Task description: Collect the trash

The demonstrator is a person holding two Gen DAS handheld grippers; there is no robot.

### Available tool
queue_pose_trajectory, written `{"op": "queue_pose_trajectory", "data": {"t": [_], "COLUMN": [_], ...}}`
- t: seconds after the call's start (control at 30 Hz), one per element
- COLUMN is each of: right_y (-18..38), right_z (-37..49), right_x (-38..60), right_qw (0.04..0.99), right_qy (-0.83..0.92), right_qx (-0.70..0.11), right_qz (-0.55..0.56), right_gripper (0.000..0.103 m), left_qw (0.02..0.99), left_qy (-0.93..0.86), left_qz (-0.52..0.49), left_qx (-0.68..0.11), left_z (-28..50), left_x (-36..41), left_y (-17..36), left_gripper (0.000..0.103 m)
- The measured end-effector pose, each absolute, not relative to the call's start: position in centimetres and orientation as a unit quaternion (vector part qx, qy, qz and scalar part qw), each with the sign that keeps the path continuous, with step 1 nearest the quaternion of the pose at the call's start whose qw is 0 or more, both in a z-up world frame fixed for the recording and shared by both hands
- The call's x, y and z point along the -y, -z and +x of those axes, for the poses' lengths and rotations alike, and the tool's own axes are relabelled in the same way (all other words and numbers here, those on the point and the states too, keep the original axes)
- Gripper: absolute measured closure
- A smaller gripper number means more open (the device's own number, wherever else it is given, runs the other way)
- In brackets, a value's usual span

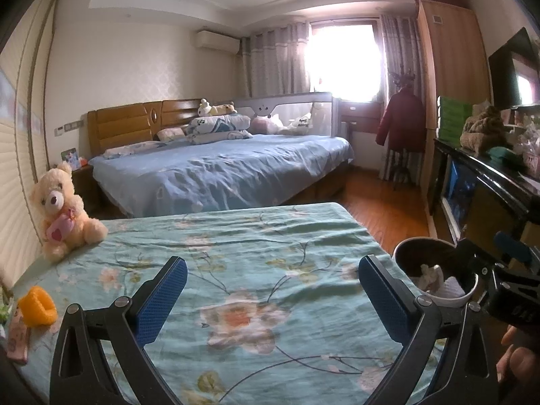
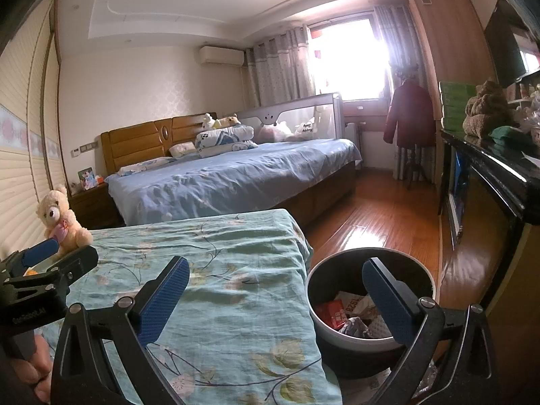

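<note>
Left to right. Orange ring (image 1: 37,305) at bed's left edge: toy or trash, cannot tell; risk of wrong pick. Left tool (image 1: 271,298): jaws wide apart, empty, above floral bedsheet (image 1: 236,236). Right tool (image 2: 275,302): spread wide, empty. Trash bin (image 2: 371,303) on floor beside bed, holding wrappers; risk of knocking its rim.

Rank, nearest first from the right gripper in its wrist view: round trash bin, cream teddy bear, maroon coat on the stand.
1. Round trash bin, directly below the right gripper.
2. Cream teddy bear, far left on the floral bed.
3. Maroon coat, by the window.
</note>
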State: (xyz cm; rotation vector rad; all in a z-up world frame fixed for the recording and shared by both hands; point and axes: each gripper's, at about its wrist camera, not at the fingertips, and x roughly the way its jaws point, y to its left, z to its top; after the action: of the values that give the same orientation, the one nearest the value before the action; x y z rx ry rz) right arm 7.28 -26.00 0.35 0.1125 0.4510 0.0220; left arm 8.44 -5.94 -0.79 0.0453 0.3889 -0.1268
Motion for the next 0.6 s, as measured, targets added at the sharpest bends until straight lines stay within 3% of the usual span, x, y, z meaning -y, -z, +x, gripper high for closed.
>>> {"op": "queue_pose_trajectory", "data": {"t": [0.6], "right_y": [-0.45], "right_z": [7.19], "right_x": [25.92], "right_qw": [0.973], "right_qy": [-0.013], "right_qx": [-0.223], "right_qz": [0.055], "right_gripper": [0.000], "left_qw": [0.979], "left_qy": [0.065], "left_qz": [0.021], "left_qx": [-0.194], "left_z": [8.34], "left_x": [5.90], "left_y": [0.63], "left_gripper": [0.001]}}
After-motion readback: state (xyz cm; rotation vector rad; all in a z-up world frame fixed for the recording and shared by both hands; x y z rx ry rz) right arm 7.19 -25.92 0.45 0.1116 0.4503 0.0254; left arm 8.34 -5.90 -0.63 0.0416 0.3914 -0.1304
